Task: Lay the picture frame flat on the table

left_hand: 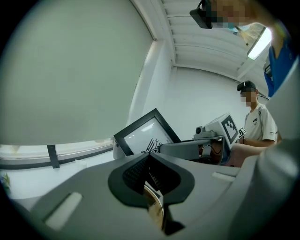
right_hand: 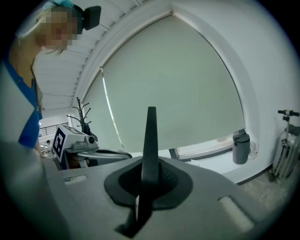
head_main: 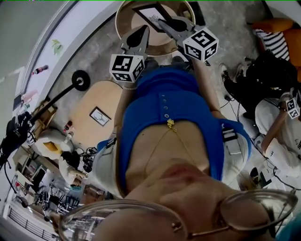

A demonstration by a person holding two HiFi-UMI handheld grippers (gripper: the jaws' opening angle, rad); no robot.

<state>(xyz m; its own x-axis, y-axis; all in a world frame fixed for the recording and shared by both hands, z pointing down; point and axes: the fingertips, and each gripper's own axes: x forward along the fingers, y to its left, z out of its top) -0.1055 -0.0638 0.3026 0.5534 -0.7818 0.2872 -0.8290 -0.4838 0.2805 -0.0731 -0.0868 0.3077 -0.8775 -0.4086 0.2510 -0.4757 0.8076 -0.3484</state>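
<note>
Item: picture frame (head_main: pixel 151 13), thin black border, white sheet bearing a dark branching drawing. It stands tilted over the round wooden table (head_main: pixel 120 23). Right gripper (head_main: pixel 162 21) is clamped tight on the frame's narrow edge. Left gripper (head_main: pixel 142 31) has its tips together with nothing between them, at the table's near rim.

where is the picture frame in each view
Head view: picture frame at top centre, over the round table.
Left gripper view: frame at centre, tilted, face showing.
Right gripper view: frame edge-on, a dark strip between the jaws.
Shared landmark: the person's blue top.
</note>
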